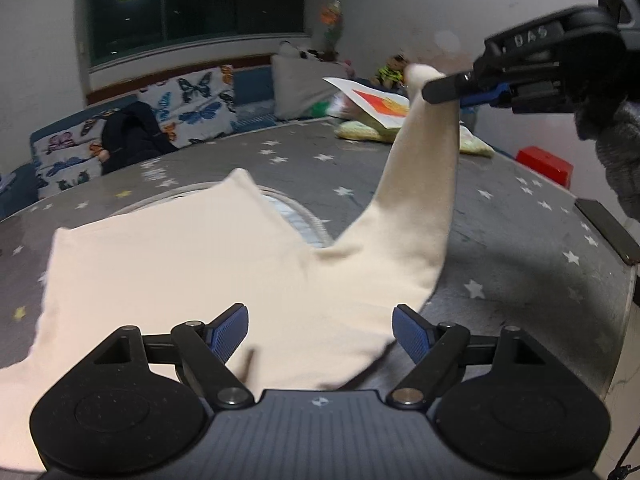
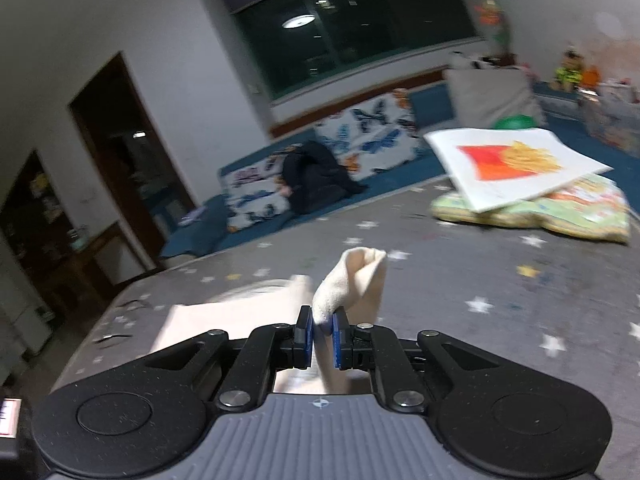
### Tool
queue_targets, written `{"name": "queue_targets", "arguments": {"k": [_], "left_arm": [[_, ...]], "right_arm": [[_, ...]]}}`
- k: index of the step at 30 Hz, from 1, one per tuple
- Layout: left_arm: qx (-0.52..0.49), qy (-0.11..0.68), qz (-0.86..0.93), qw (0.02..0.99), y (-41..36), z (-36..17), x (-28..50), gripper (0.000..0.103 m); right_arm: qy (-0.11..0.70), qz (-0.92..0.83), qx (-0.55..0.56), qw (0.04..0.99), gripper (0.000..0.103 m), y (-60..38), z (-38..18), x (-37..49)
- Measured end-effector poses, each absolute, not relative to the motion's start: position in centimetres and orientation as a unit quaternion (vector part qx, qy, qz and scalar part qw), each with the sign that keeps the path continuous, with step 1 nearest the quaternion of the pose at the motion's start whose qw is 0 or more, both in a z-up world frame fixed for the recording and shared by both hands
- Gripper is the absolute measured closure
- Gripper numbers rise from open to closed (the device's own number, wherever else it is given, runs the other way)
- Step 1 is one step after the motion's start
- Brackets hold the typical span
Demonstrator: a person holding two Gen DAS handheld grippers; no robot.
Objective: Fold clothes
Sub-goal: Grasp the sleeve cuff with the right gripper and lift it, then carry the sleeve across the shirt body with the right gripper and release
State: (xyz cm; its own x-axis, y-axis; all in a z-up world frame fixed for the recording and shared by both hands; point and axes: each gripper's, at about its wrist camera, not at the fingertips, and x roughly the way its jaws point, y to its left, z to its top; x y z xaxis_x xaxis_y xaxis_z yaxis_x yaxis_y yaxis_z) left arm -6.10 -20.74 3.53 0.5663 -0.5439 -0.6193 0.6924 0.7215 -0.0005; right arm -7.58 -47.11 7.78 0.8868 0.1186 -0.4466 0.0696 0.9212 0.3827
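Note:
A cream long-sleeved top (image 1: 192, 264) lies spread on the grey star-print table (image 1: 520, 248). My left gripper (image 1: 320, 330) is open, hovering just above the top's near hem, its blue pads (image 1: 412, 336) apart and holding nothing. My right gripper (image 2: 322, 334) is shut on the end of one cream sleeve (image 2: 360, 276), which sticks up past its blue pads. In the left wrist view the right gripper (image 1: 436, 90) holds that sleeve (image 1: 424, 168) lifted high above the table at upper right, with the cloth stretched up from the top's body.
A white board with a fries picture (image 2: 516, 164) rests on a pale green cushion (image 2: 560, 216) at the table's far right. A butterfly-print sofa (image 1: 160, 120) with a dark garment (image 1: 128, 136) stands behind. A red box (image 1: 544, 166) sits beyond the right edge.

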Motion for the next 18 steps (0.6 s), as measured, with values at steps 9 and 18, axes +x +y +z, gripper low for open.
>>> {"name": "queue_targets", "arguments": {"k": [9, 18], "left_arm": [[0.071, 0.301, -0.296, 0.903, -13.8, 4.4, -5.7, 0.021], [0.041, 0.312, -0.253, 0.915, -9.7, 4.2, -4.7, 0.021]], "right_arm": [[0.254, 0.107, 0.163, 0.947, 0.093, -38.7, 9.1, -3.2], [0.325, 0.144, 0.147, 0.923, 0.092, -31.7, 4.7, 1.8]]}}
